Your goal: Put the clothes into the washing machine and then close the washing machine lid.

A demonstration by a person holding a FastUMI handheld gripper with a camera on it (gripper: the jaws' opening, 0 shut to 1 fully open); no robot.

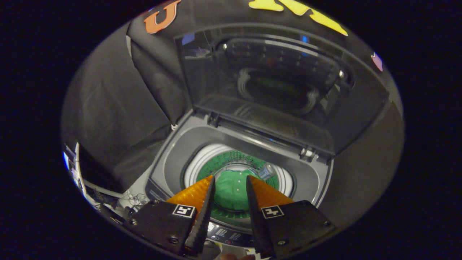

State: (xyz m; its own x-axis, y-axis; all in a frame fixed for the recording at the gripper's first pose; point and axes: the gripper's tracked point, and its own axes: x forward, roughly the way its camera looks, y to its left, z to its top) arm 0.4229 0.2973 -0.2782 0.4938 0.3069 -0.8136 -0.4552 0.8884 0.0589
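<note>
Hovering above the washing machine [238, 173], the claw [230, 182] is standing parted and holding nothing, while one green garment [232, 189] is lying down in the drum [202, 164] beyond its fingers, seen through their gap, with the single lid [267, 86] standing raised behind.

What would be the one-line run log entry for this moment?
hand-held gripper: open, above drum | green garment: inside washing machine | lid: raised | next: close lid
</note>
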